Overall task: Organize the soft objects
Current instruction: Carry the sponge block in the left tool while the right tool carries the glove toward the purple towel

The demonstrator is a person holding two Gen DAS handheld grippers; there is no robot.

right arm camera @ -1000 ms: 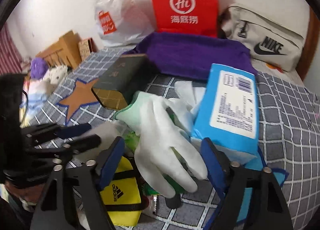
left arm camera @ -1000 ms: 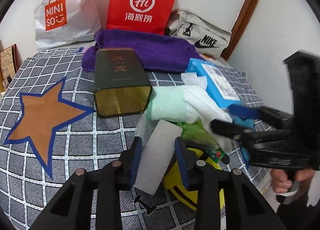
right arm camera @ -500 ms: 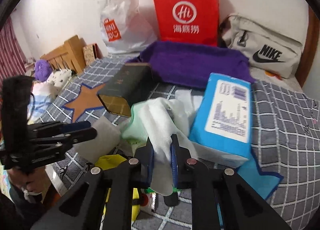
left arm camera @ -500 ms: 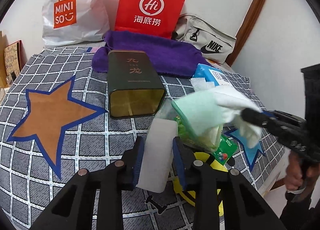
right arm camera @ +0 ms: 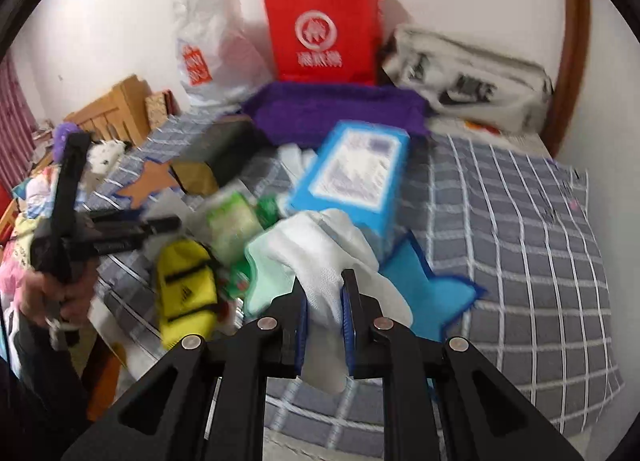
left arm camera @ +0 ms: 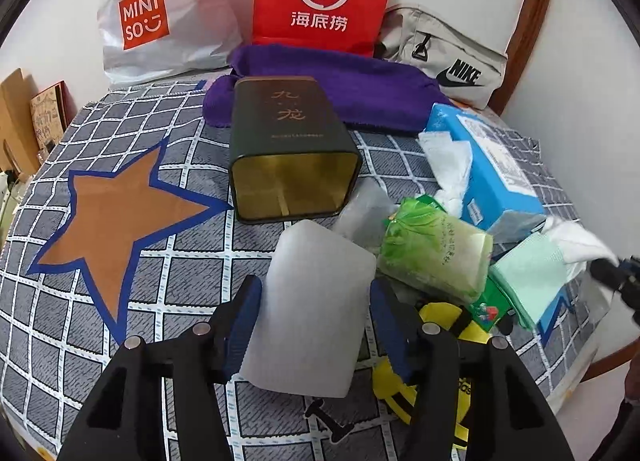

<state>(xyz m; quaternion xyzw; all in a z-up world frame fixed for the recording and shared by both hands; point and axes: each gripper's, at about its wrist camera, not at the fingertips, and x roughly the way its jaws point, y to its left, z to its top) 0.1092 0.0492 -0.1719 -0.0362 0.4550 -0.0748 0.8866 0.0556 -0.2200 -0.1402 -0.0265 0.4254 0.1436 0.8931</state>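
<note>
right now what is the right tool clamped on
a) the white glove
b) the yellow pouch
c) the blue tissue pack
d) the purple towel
a, the right tool is shut on the white glove, whose cloth bunches between its fingers; the left tool is open around a white block.

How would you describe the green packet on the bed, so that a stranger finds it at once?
Start at the dark tin lying open-mouthed on the checked bed cover. Just right of its mouth, beside the blue tissue box, lies the green packet. It alone is glossy plastic with a leaf print.
</note>
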